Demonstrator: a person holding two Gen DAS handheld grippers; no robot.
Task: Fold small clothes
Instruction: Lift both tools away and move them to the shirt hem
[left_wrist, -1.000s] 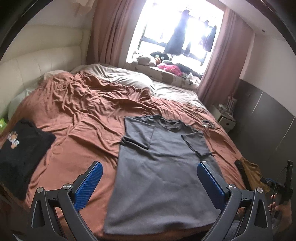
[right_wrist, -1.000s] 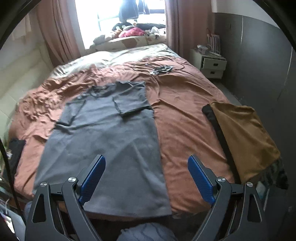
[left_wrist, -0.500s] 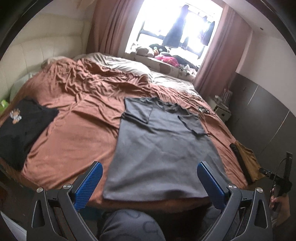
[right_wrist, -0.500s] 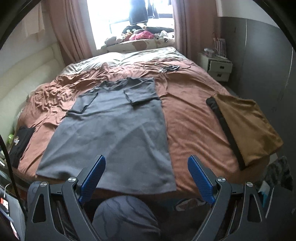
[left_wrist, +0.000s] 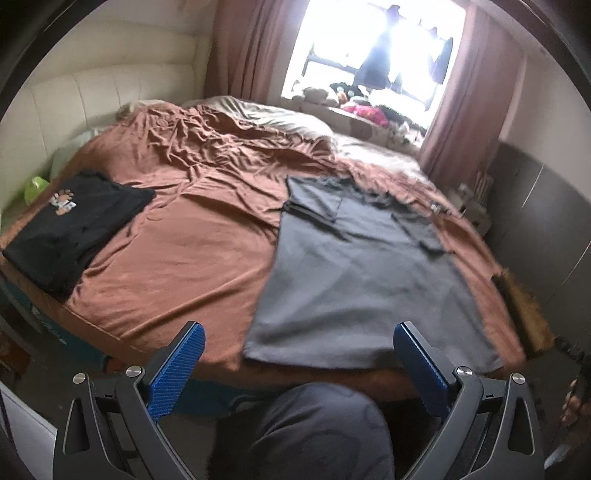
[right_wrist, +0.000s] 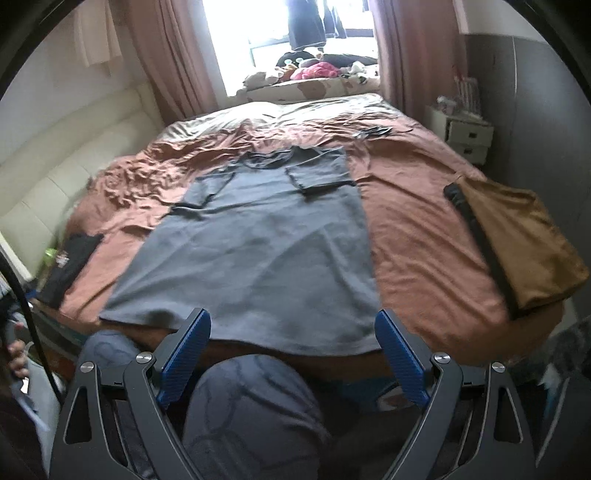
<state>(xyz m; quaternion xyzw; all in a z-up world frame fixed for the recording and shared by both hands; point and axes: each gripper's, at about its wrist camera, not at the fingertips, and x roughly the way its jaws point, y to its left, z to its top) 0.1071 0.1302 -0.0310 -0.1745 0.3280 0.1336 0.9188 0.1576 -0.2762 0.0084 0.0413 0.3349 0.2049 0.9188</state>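
Both grippers, left (left_wrist: 297, 354) & right (right_wrist: 291, 339), have backed off to bed (left_wrist: 177, 266) near edge; jaws wide, empty; grey shirt (right_wrist: 258, 258) sleeves folded in; hem fold next.

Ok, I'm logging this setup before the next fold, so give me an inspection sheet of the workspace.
Surface: bed with a wrinkled brown sheet.
Job's things: grey T-shirt flat, both sleeves folded in, hem at the near edge.
Clutter: black shirt folded at the left; tan garment folded at the right.
Grippers: left gripper and right gripper both open, empty, short of the hem.
Cables: dark cord on the far sheet.
Surroundings: window, curtains, nightstand.
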